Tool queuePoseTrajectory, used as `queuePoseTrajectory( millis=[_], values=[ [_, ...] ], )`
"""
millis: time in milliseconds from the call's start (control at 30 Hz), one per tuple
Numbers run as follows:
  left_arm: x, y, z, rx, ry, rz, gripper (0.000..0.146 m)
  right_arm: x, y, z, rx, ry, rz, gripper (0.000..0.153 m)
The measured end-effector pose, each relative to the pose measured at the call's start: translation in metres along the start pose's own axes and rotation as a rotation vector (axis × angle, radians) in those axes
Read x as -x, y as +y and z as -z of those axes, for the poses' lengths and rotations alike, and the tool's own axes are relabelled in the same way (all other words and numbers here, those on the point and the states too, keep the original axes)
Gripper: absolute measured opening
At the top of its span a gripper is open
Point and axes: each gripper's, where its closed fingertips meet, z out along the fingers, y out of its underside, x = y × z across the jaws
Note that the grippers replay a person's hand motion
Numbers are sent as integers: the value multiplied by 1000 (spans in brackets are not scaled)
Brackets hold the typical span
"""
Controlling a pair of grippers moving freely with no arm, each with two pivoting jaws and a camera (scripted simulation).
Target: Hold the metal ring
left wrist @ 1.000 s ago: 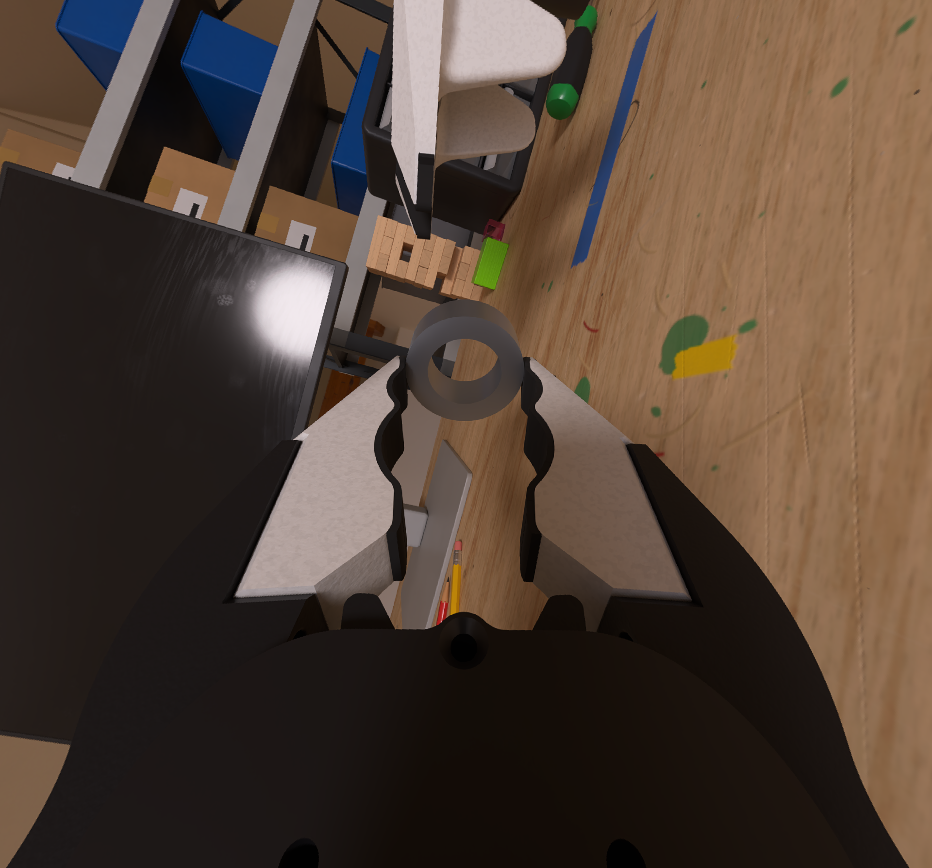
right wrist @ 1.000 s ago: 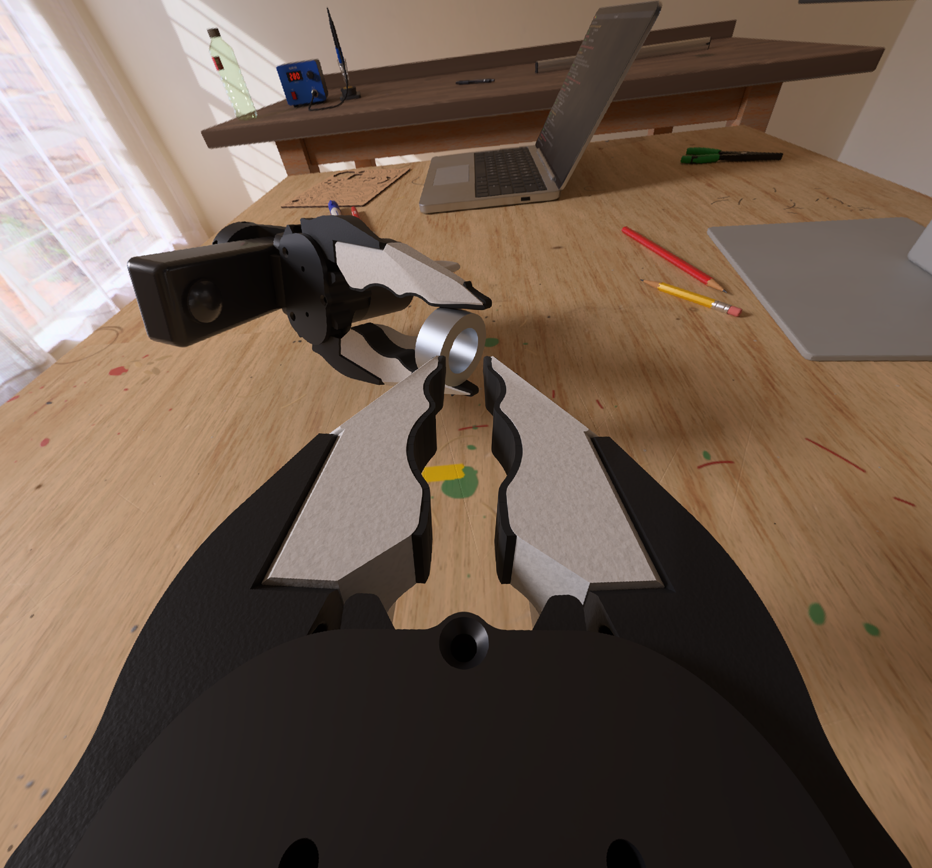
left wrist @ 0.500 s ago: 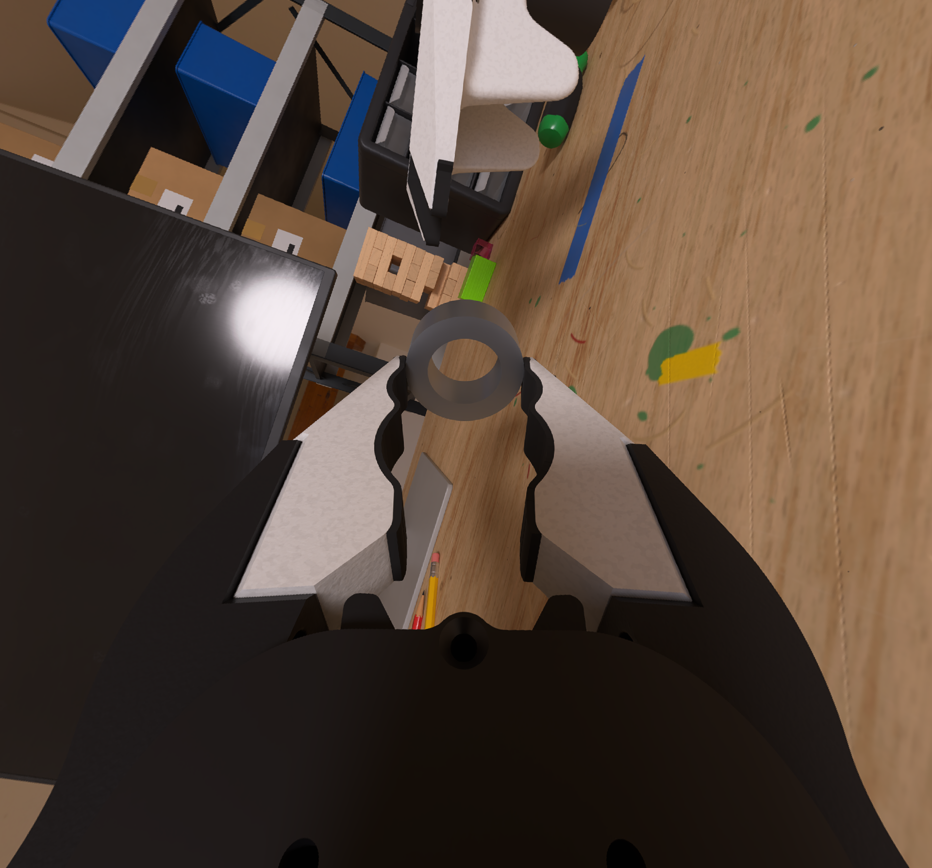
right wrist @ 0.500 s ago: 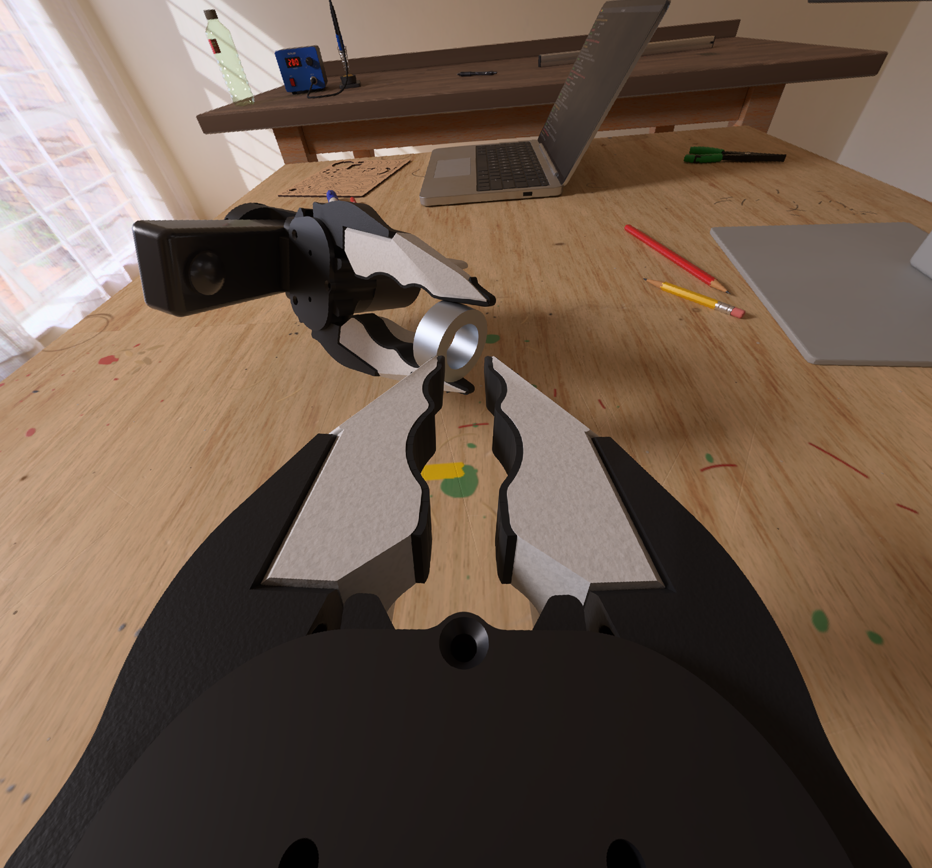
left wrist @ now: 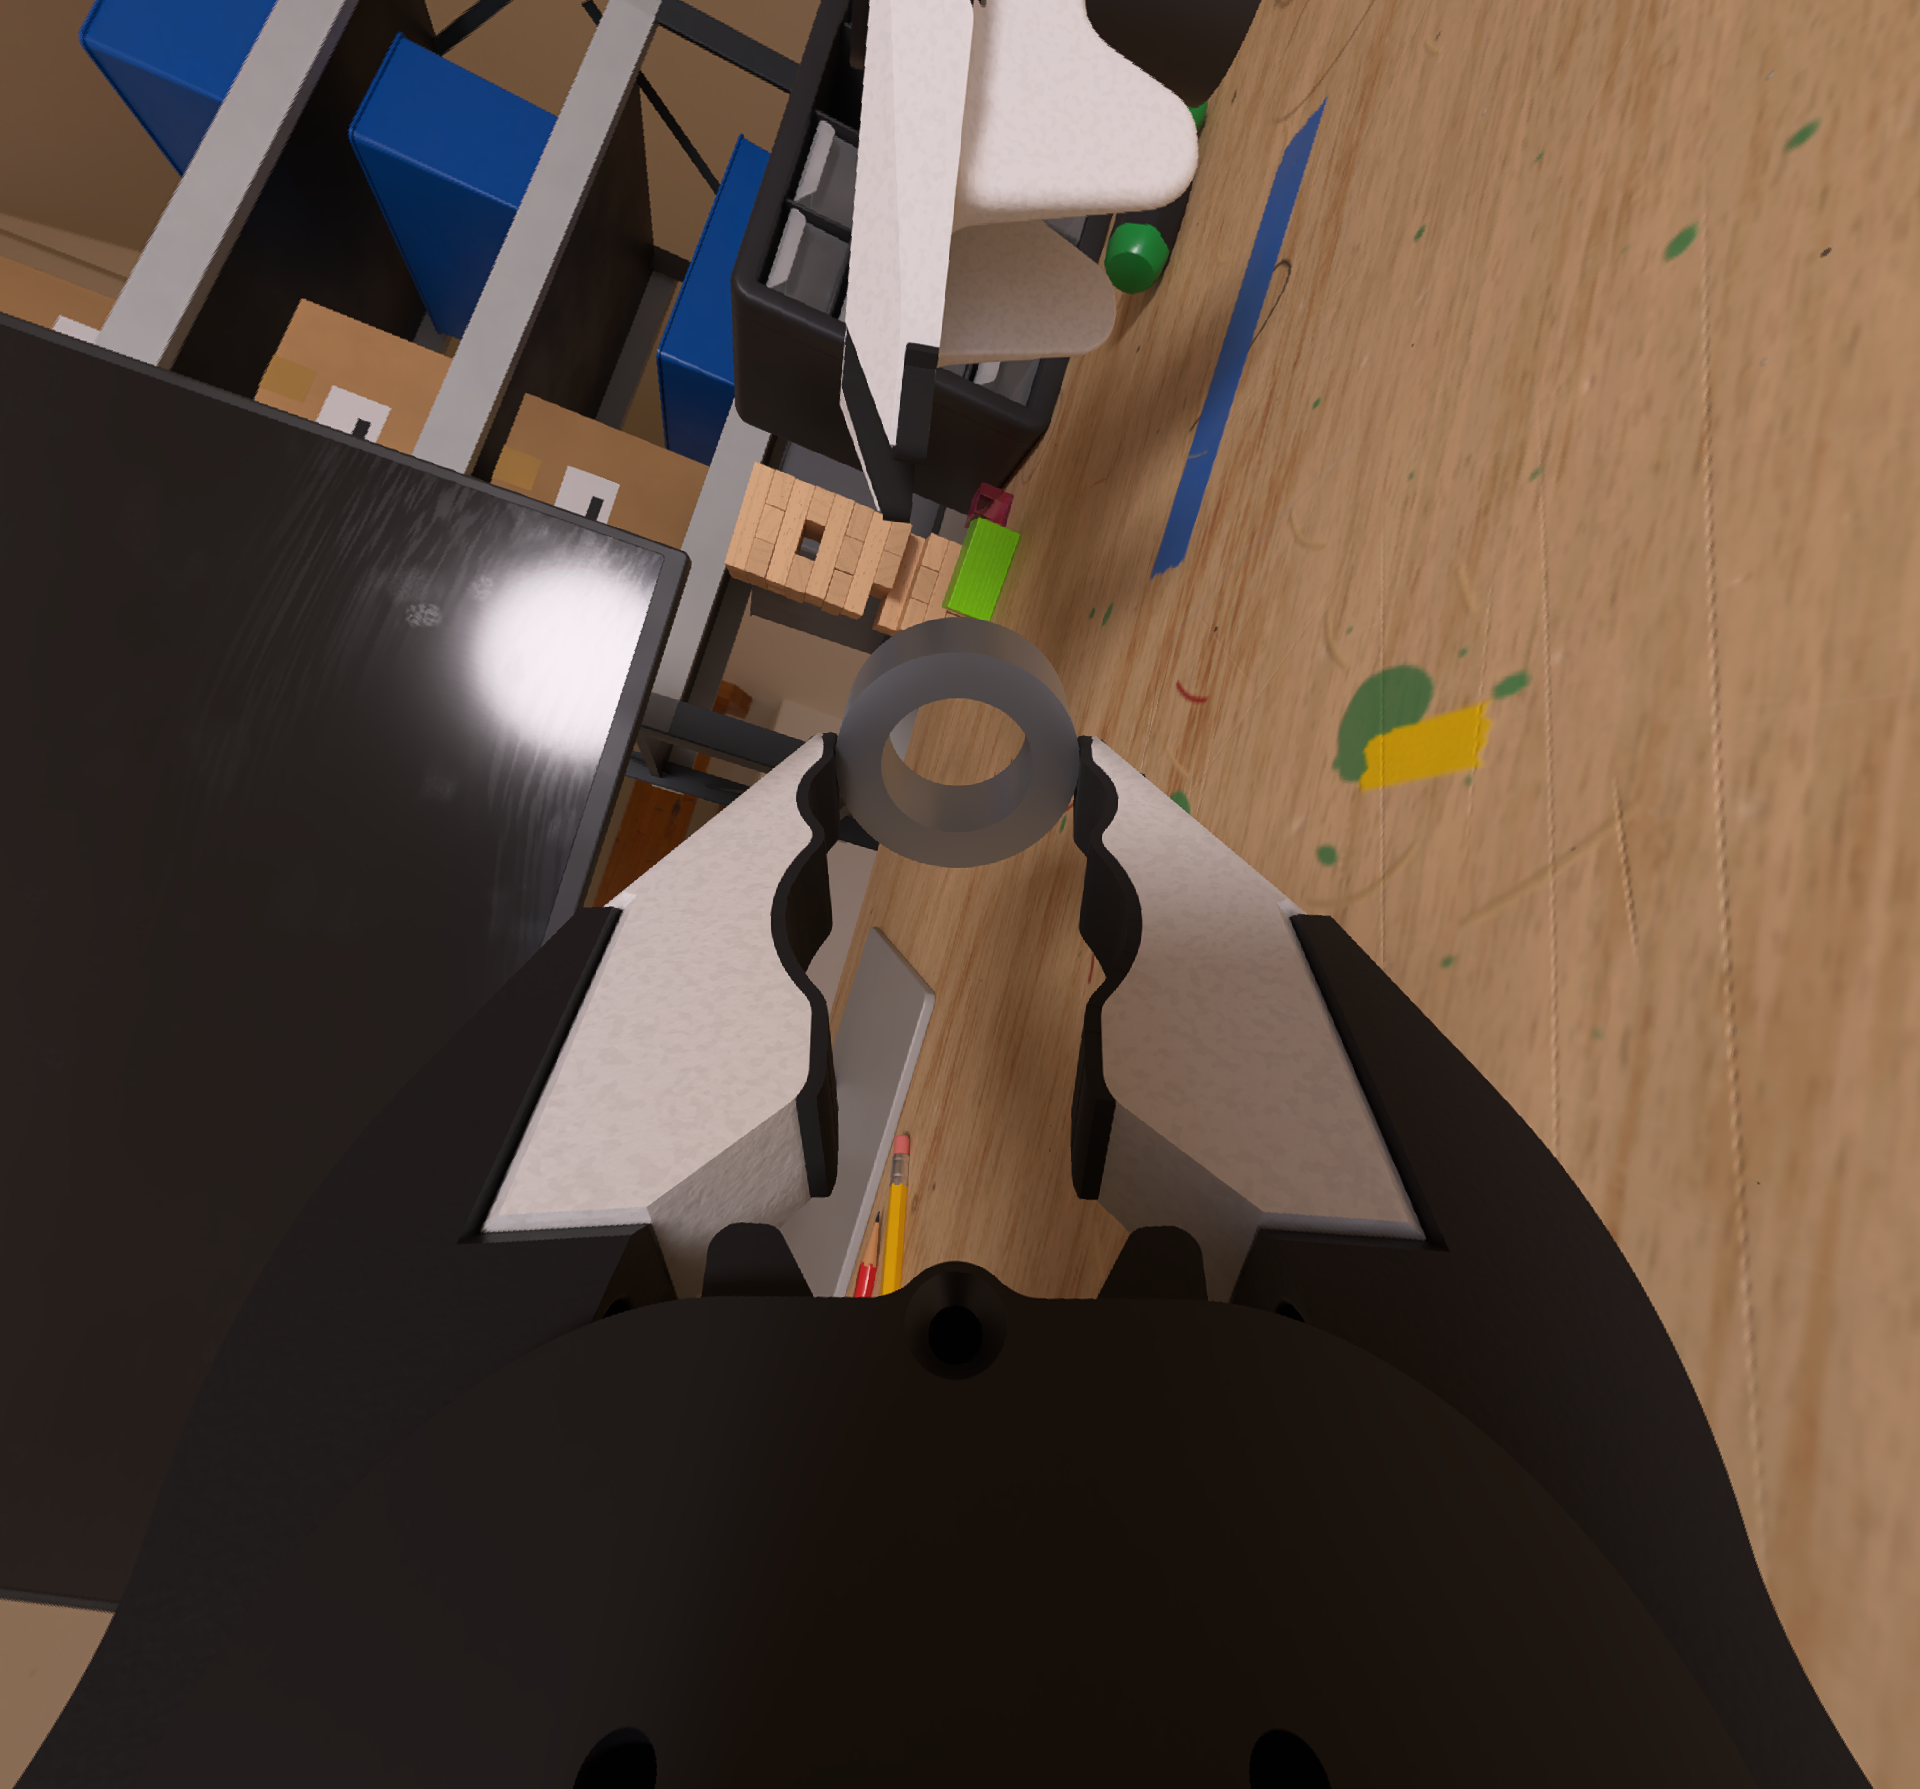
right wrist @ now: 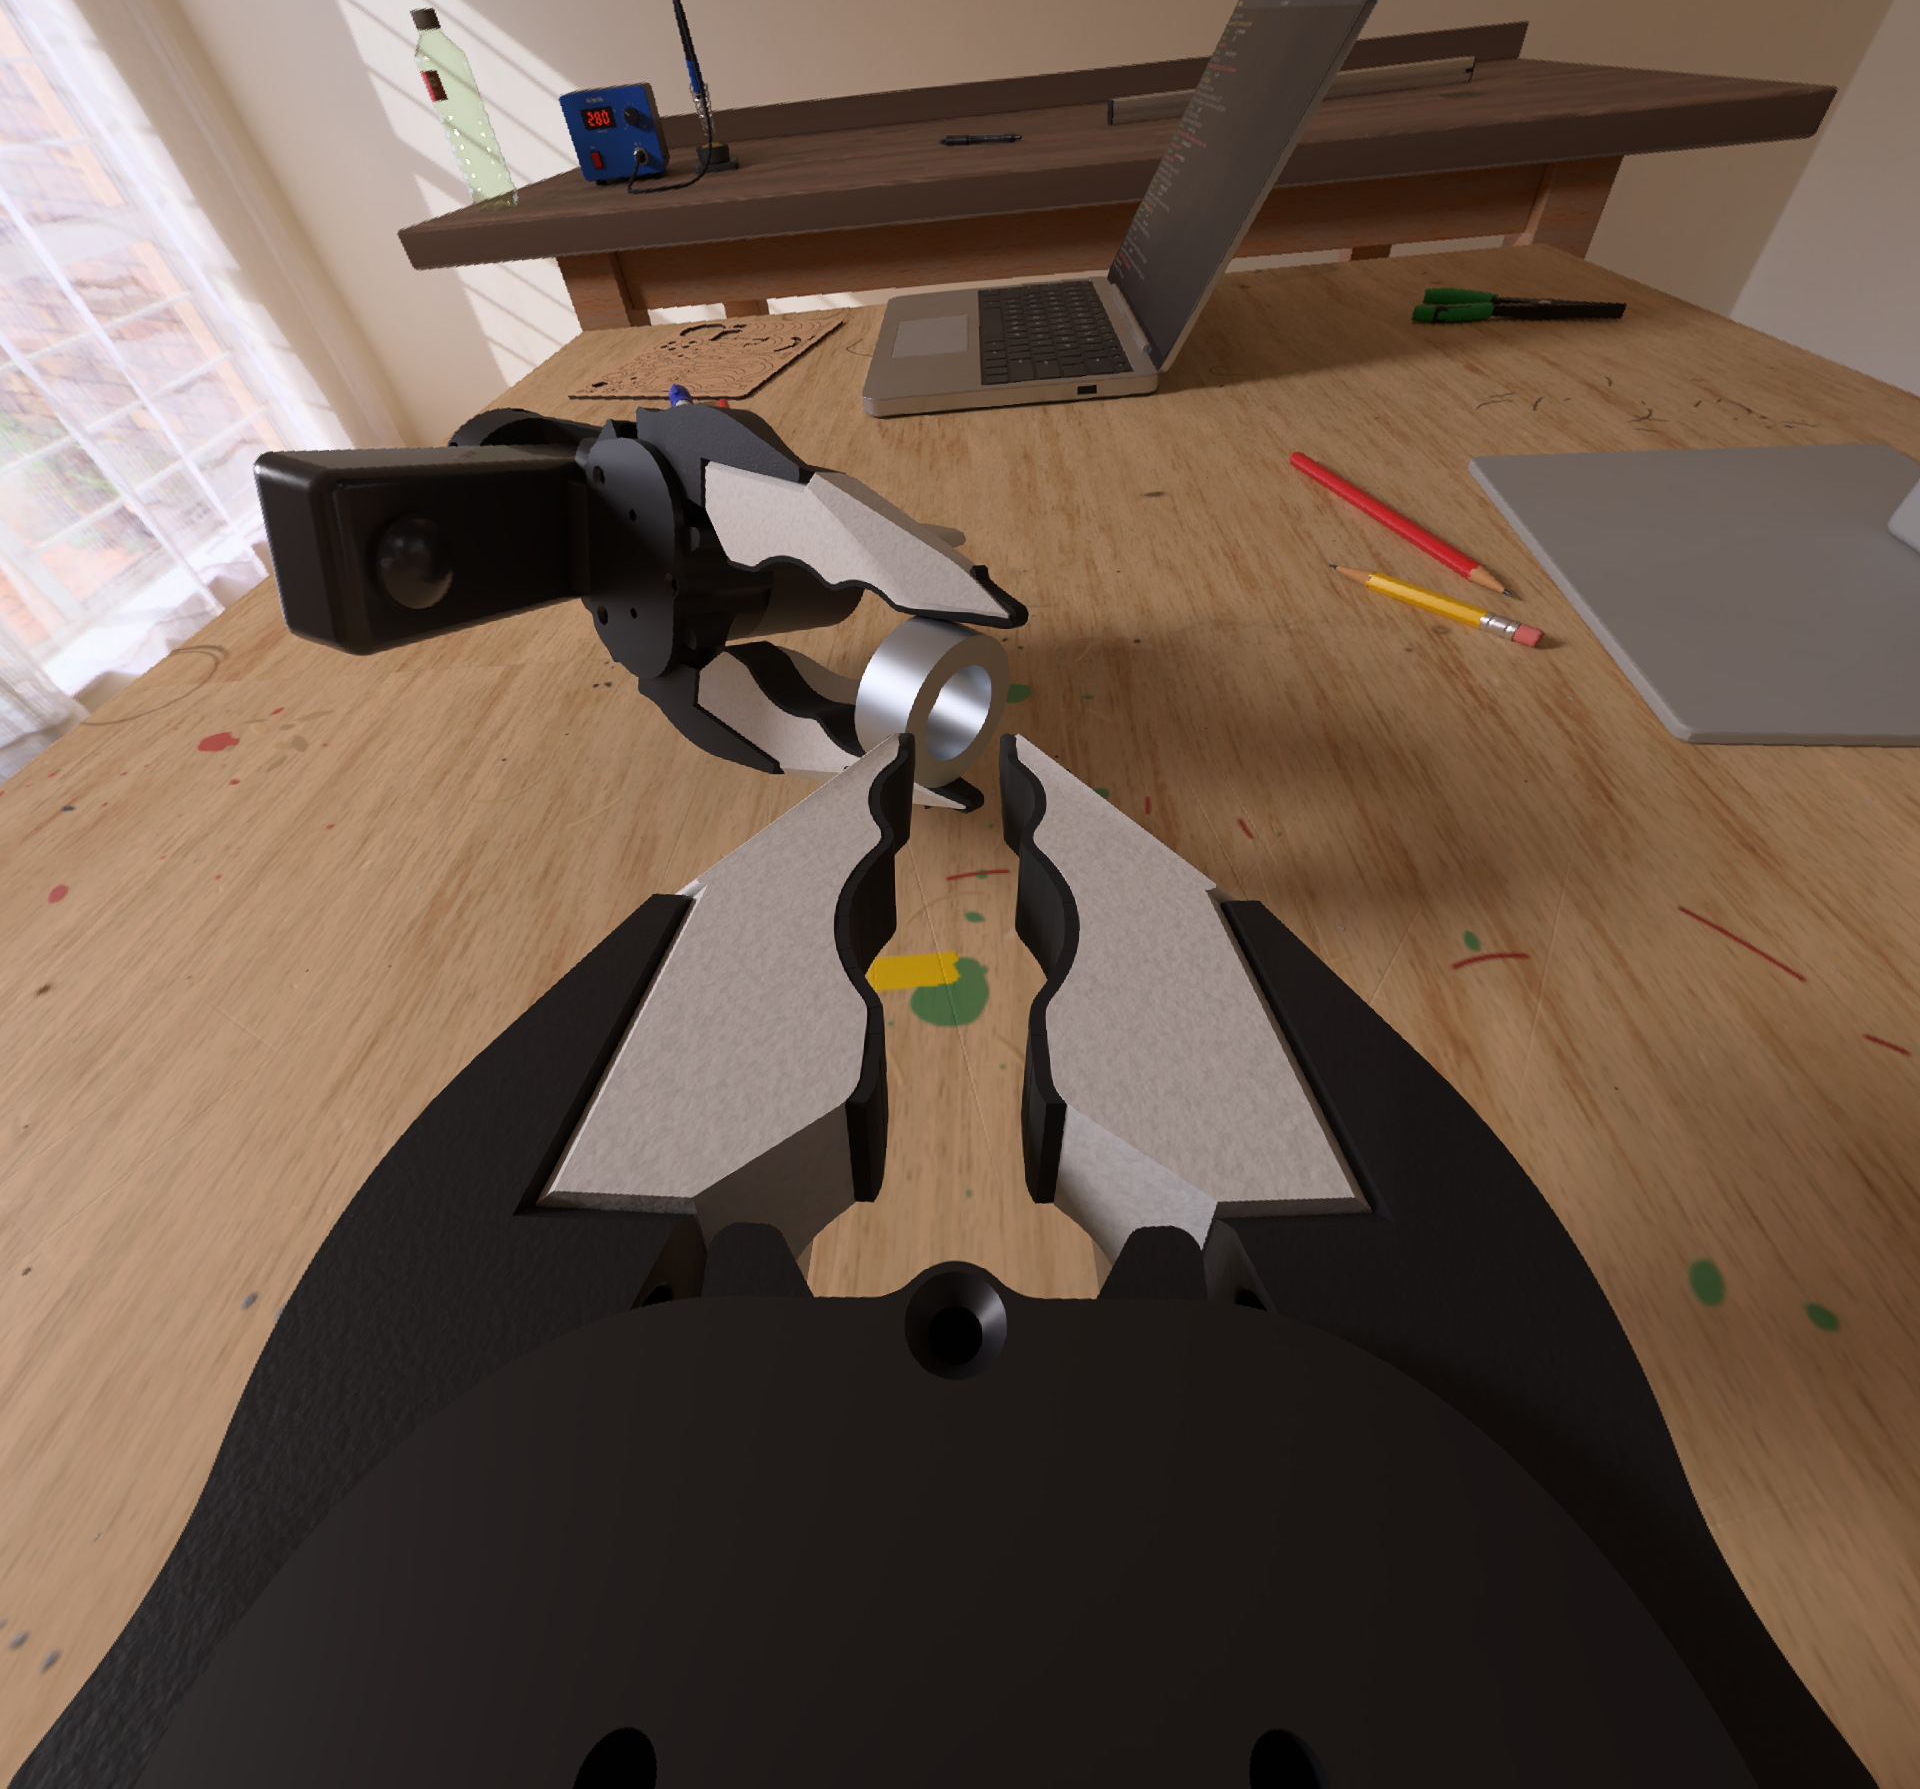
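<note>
Left gripper (left wrist: 956,763) clamps the ring (left wrist: 957,752). Right gripper (right wrist: 956,752) fingers narrow, apparently just short of the ring.

The left wrist view looks forward along the left gripper (left wrist: 956,773), rolled sideways so the wooden table (left wrist: 1558,804) runs up the right edge, close on the metal ring (left wrist: 956,752) between its fingertips; beyond stands the right gripper (left wrist: 914,451). The right wrist view sits level above the table (right wrist: 312,960), facing the laptop (right wrist: 1049,337) and far desk (right wrist: 1039,170); both views share the ring (right wrist: 930,695), the yellow tape (right wrist: 912,970) and the pencils (right wrist: 1444,607).
</note>
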Motion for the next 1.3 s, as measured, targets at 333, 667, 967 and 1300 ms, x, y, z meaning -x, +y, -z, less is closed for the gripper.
queuePoseTrajectory(
  millis=[333, 667, 967, 1300],
  values=[
    [1, -1, 0, -1, -7, -12, 45, 1, 0, -1, -2, -5, -4, 16],
    [3, -4, 1, -12, -20, -30, 45, 2, -1, 0, -5, -11, -1, 16],
    [3, -4, 0, -11, -19, -31, 45, 2, 0, 0, -4, -14, -7, 16],
    [3, -4, 1, -11, -24, -37, 45, 2, 0, -1, -4, -15, -8, 17]
  ],
)
